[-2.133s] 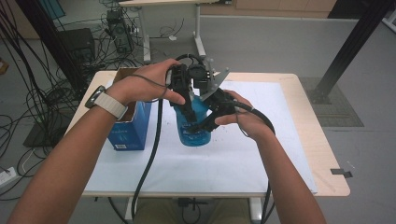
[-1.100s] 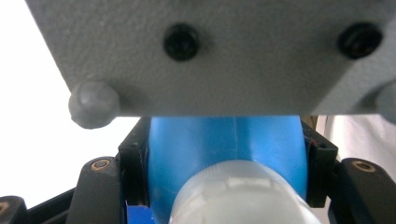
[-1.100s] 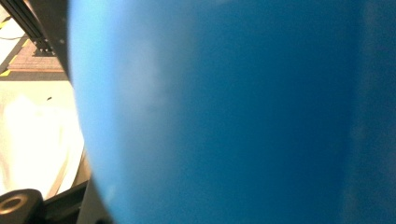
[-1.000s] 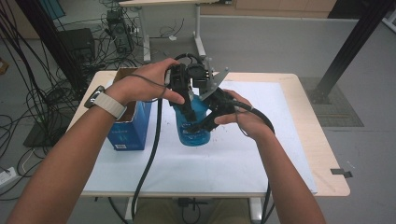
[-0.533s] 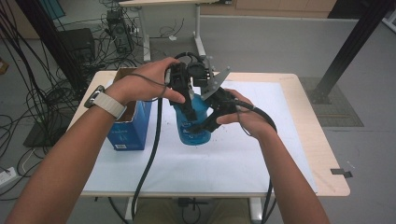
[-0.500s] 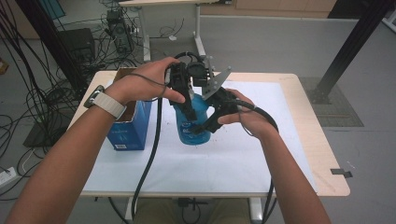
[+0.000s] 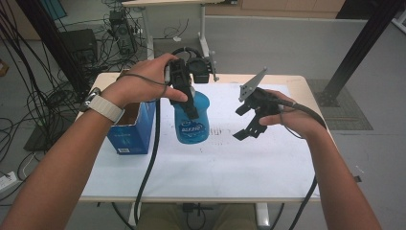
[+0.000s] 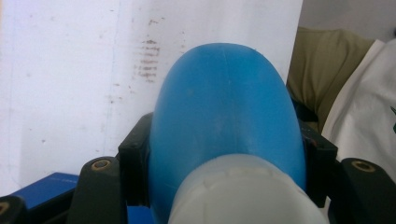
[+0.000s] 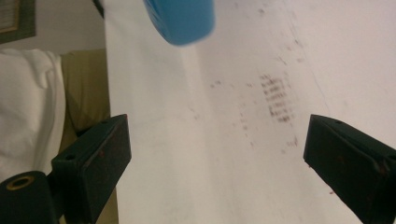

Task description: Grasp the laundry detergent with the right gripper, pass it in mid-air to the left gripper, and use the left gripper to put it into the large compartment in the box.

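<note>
The bottle [image 7: 192, 117] hangs above the white sheet [image 7: 230, 153], clamped near its top by our left gripper [image 7: 184, 91]; in the left gripper view the jaws press on both sides of its blue body [image 8: 224, 107] above the pale cap [image 8: 243, 196]. Our right gripper [image 7: 251, 117] stands well apart to the bottle's right, its jaws having just been opening, now spread wide with nothing between them. A blue box [image 7: 131, 129] sits just left of the bottle on the table [image 7: 297, 84].

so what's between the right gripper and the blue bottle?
Nothing: high view shows bare white sheet between the open right gripper and the blue bottle.
</note>
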`<state>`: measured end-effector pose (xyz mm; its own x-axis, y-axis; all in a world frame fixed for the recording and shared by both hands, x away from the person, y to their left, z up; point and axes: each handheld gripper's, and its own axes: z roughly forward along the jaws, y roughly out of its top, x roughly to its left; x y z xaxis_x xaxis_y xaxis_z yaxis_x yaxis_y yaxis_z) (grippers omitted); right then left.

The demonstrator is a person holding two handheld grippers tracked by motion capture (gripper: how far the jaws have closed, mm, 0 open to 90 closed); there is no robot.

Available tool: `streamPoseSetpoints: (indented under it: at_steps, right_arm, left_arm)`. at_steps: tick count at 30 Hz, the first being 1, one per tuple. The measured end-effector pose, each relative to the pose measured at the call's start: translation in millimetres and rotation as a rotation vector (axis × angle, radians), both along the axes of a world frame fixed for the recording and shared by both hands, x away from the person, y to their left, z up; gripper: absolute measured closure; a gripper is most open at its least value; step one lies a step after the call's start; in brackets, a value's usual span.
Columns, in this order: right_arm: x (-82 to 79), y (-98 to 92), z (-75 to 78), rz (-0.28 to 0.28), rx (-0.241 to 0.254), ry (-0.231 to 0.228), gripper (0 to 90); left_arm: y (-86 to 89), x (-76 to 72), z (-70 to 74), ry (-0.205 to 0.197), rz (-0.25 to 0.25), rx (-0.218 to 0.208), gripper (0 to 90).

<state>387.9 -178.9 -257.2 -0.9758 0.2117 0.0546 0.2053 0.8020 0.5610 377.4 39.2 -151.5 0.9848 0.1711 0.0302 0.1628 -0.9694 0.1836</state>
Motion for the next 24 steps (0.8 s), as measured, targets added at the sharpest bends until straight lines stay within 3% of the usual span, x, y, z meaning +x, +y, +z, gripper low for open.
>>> streamPoseSetpoints:
  at_steps: [7, 15, 24]
  right_arm:
    - [-3.2, -18.3, 3.7, -0.035, -0.108, 0.007, 8.1]
    - [-5.3, -34.6, 13.7, -0.07, -0.224, -0.031, 9.9]
    - [-4.0, -50.5, 20.4, -0.105, -0.256, -0.035, 9.5]
  left_arm:
    - [3.0, 3.4, 5.3, -0.009, 0.097, 0.014, 37.6]
    - [9.9, 7.9, 7.1, -0.045, 0.216, 0.033, 37.5]
    - [14.8, 11.6, 18.6, -0.052, 0.365, 0.016, 37.5]
